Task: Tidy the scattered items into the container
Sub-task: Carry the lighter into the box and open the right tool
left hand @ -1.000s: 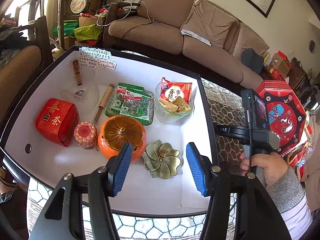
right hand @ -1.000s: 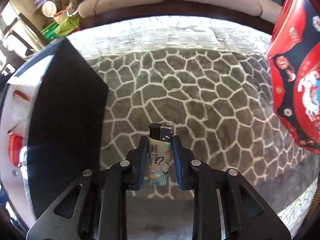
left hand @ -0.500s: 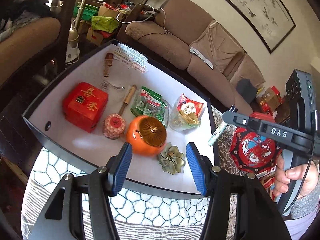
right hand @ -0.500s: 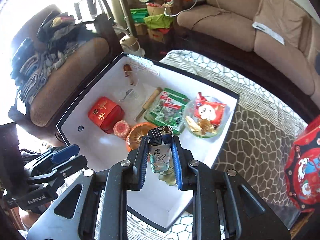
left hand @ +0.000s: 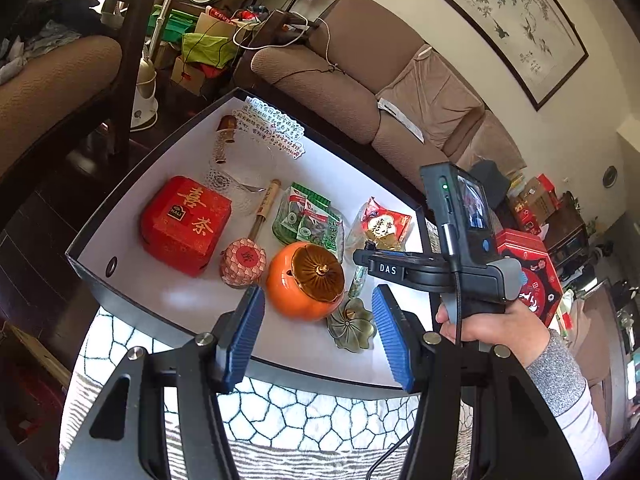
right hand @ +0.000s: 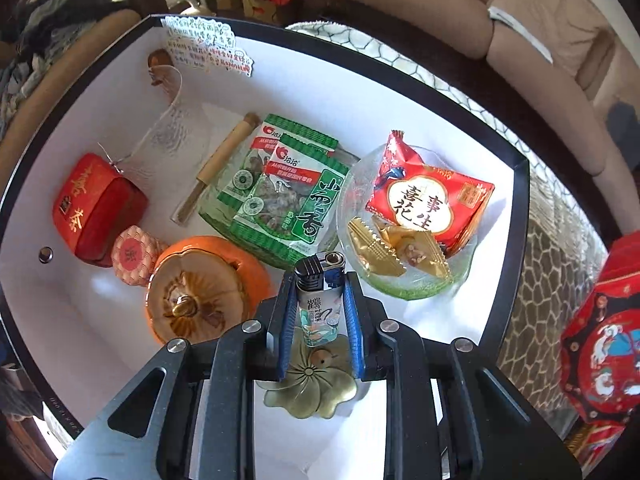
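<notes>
A black-rimmed box with a white inside is the container; it holds several items. My right gripper points steeply down over the box's near right part, shut on a lighter printed with a crane. The lighter hangs upright just above a green flower-shaped dish. In the left wrist view a hand holds the right gripper over the box, and the lighter shows below it. My left gripper stands open at the box's near edge, nothing between its blue pads.
In the box lie an orange persimmon jar, a red tea tin, green snack packs, and a glass dish with a red packet. A red octagonal box sits outside to the right. A sofa stands behind.
My right gripper carried the lighter from over the patterned cloth to above the box's inside, rolling as it went. My left gripper pulled back toward the box's near edge.
</notes>
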Demonstrator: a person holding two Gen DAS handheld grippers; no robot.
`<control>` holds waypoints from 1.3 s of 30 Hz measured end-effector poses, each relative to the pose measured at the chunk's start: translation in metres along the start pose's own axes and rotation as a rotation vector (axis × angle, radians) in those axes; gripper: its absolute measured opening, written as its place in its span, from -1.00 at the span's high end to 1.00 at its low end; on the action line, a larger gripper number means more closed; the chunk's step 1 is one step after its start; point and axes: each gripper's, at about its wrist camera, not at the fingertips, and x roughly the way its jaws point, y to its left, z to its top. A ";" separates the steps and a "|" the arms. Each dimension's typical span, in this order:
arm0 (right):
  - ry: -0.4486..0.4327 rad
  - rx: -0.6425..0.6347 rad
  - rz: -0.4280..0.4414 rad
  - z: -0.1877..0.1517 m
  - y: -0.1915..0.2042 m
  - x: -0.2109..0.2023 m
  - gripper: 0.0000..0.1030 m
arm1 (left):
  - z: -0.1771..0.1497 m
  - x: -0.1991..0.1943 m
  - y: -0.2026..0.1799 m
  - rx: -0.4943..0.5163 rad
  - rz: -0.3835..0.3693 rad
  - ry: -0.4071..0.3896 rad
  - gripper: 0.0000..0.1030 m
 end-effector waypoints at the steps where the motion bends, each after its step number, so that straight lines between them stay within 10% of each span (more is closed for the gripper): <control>1: 0.017 -0.024 -0.010 0.003 0.003 0.004 0.58 | 0.000 0.000 0.001 -0.002 0.006 0.003 -0.09; 14: 0.131 -0.452 -0.281 -0.002 0.052 0.049 0.61 | 0.001 0.001 0.009 -0.008 -0.003 0.020 -0.09; 31: -0.089 -0.150 0.013 -0.007 0.003 -0.029 0.36 | -0.004 0.012 0.000 0.000 -0.003 0.052 -0.09; 39: -0.073 0.236 0.339 0.026 -0.009 -0.002 0.77 | -0.003 0.013 0.004 -0.037 -0.023 0.048 -0.09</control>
